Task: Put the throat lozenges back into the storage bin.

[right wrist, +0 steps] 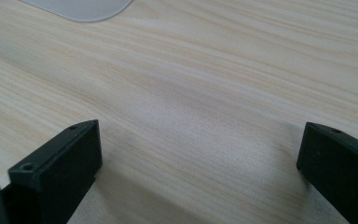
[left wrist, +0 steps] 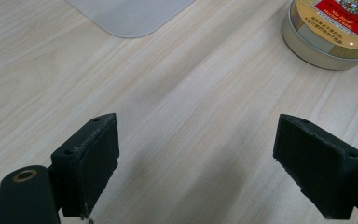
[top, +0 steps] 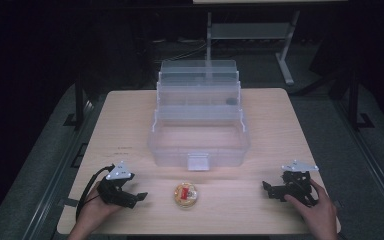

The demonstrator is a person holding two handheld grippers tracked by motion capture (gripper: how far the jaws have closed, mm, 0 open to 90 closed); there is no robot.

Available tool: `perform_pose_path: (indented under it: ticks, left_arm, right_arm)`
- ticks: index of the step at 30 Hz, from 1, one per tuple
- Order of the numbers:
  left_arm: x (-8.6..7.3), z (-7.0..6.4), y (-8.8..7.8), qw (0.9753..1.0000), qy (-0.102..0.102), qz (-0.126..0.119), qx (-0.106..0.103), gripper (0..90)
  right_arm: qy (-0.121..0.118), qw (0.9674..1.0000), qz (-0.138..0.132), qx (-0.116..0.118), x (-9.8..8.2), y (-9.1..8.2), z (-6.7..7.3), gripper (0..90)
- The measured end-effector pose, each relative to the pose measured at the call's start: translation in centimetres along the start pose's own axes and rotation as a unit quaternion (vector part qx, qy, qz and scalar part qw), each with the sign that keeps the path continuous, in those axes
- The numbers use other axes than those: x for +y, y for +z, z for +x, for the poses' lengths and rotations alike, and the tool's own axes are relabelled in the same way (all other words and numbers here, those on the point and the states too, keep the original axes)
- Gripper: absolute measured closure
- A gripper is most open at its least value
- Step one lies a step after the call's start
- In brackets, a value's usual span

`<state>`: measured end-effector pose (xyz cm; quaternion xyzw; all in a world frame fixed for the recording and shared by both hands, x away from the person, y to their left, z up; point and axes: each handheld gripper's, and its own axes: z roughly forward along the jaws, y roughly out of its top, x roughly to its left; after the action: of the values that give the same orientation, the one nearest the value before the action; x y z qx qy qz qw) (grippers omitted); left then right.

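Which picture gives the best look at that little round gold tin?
The left gripper view: the tin is close, its gold wall and red label clear, though cut off at the edge. The high view shows the whole tin, small, between both tongs. The right gripper view offers bare table.

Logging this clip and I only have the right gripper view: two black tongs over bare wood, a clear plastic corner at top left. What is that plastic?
Observer: A clear tiered organiser box, lid open, standing mid-table in the high view.
Operator: Anything to pick up?
Observer: Yes, a small round gold tin with a red label lies on the table in front of the box, between the two hands.
Operator: Is the left gripper near it?
Observer: The left gripper points past it; the tin sits at the top right of its view, untouched.
Operator: Is it open?
Observer: Yes, its tongs stand wide apart, like those of the right gripper.
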<state>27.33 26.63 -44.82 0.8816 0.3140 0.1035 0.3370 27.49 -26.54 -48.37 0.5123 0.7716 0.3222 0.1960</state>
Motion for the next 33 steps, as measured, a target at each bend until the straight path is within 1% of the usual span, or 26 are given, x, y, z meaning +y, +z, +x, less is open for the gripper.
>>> perform_pose_path:
  ticks: [1,13,23,33]
  left_arm:
    - [0.1,-0.1,0.0,1.0000,-0.003,0.000,0.000,13.6]
    - [0.7,-0.5,0.4,1.0000,0.001,0.003,-0.006,13.5]
    - [1.7,-0.7,0.4,0.9999,0.008,-0.001,-0.011,13.5]
    - [2.5,-1.0,0.8,0.9998,0.014,-0.001,-0.016,13.5]
  right_arm:
    - [0.000,1.0000,0.000,0.000,0.0,0.0,0.0,0.0]
    - [0.000,1.0000,0.000,0.000,0.0,0.0,0.0,0.0]
    - [0.000,1.0000,0.000,0.000,0.0,0.0,0.0,0.0]
    - [0.000,1.0000,0.000,0.000,0.0,0.0,0.0,0.0]
